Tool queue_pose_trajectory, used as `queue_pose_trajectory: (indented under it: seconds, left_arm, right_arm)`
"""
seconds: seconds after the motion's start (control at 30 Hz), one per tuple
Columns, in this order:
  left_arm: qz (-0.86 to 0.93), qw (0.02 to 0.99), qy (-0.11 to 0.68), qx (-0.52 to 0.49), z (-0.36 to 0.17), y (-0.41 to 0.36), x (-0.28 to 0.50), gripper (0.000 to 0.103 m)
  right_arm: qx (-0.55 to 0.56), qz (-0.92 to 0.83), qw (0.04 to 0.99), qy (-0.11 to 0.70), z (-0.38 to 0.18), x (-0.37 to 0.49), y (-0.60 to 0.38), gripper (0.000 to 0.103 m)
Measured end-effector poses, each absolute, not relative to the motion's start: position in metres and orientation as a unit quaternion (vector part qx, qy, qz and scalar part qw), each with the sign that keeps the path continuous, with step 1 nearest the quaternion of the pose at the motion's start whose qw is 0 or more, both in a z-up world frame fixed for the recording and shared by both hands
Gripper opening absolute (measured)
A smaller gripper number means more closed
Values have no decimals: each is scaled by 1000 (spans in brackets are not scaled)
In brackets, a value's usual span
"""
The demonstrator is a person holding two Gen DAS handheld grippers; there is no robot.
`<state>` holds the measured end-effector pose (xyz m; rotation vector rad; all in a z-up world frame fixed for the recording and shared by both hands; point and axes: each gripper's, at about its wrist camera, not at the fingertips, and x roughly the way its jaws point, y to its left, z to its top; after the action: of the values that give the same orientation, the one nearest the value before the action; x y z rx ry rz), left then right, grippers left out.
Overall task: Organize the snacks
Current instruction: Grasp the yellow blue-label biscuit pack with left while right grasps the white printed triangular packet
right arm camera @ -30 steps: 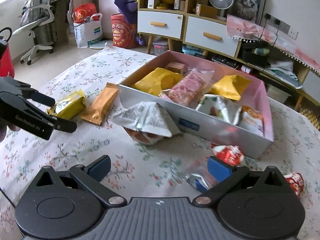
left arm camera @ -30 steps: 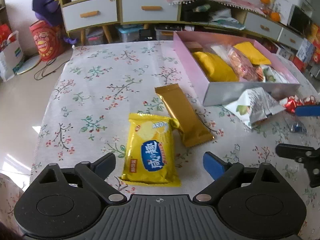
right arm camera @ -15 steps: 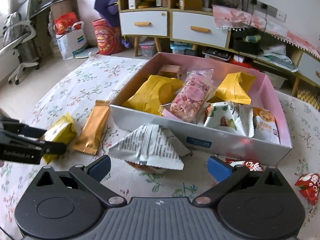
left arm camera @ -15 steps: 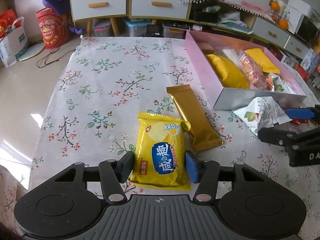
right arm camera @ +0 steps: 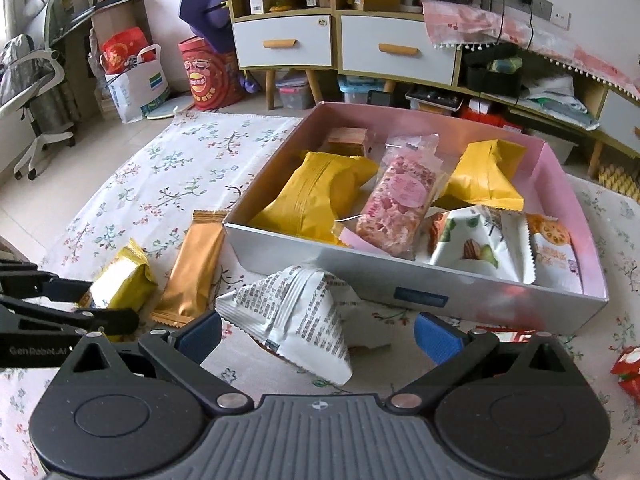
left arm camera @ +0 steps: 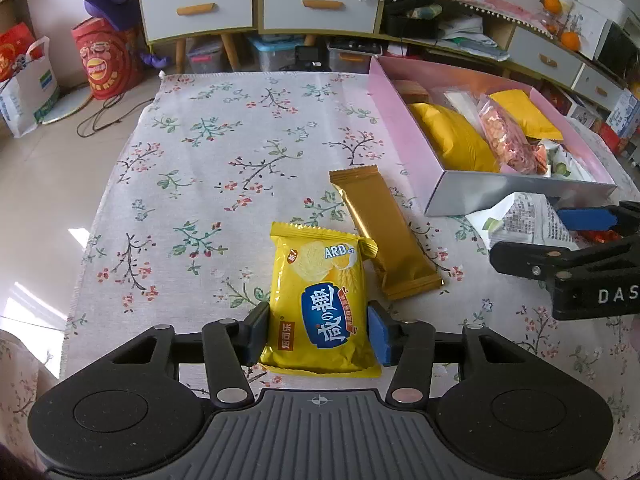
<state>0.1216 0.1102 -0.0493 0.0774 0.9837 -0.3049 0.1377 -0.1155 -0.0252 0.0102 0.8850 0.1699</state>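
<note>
We saw the left gripper (left arm camera: pixel 318 332) squeezing the yellow cracker bag (left arm camera: pixel 320 300). Its jaws had just been closing, and now the blue pads pressed on both sides of the bag. The bag lay flat on the flowery tablecloth (left arm camera: pixel 208 152). Right next to it lay a long gold snack bar (left arm camera: pixel 382 236), and the bag's top corner touched the bar.

The right gripper (right arm camera: pixel 318 338) had its jaws wide apart and gripped nothing. A white crinkly snack packet (right arm camera: pixel 298 320) sat between its two pads, but the pads did not touch it. This packet lay on the cloth, just in front of the pink box (right arm camera: pixel 424 276).

Inside the box we saw yellow bags, a pink rice bar (right arm camera: pixel 400 204), a white nut packet and an orange cracker packet. A small red candy (right arm camera: pixel 626 366) lay on the cloth, off to the right of the box.
</note>
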Motion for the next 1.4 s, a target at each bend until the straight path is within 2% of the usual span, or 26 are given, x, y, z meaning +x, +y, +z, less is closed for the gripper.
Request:
queue_pose_trajectory:
  seconds: [0.13, 0.4, 0.83, 1.23, 1.4]
  left_arm:
    - [-147, 869, 471, 37, -49, 109, 121, 47]
    - [-146, 868, 474, 36, -48, 105, 122, 47]
    - [-156, 867, 472, 36, -41, 96, 118, 47]
    - [-160, 867, 471, 39, -36, 92, 113, 47]
    - [-163, 867, 469, 46, -34, 89, 109, 47]
  right_arm:
    - [19, 79, 898, 432, -26, 140, -114, 78]
    - [33, 92, 893, 440, -24, 140, -114, 62]
    - [32, 92, 885, 456, -23, 141, -117, 51]
    - [34, 92, 886, 453, -24, 143, -117, 49]
    - [41, 94, 891, 441, -21, 144, -119, 34]
